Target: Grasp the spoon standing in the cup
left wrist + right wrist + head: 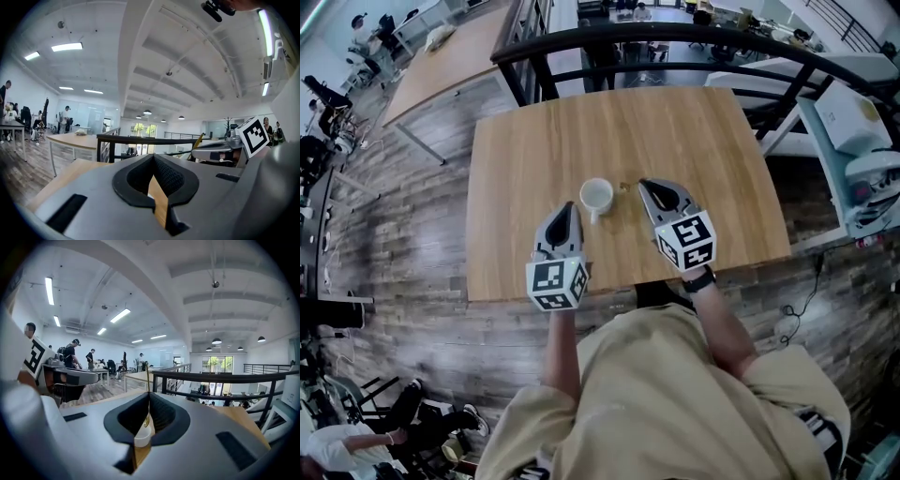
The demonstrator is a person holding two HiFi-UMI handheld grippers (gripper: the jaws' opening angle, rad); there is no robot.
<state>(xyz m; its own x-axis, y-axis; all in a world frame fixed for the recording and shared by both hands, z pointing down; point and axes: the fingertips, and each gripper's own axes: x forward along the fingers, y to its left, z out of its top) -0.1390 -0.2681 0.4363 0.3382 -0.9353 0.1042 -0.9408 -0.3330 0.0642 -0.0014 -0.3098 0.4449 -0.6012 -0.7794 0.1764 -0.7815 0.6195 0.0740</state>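
Observation:
On the wooden table a white cup stands near the front edge. My right gripper sits just right of the cup, shut on the thin gold spoon. In the right gripper view the spoon hangs upright from the closed tips, its bowl just above the cup. My left gripper is just left of and nearer than the cup, shut and holding nothing. The left gripper view shows its tips meeting, and the spoon slanting at the right gripper.
A black railing runs along the table's far edge. A second long table stands at the back left, and white equipment sits to the right. Chairs and people are far off at the left.

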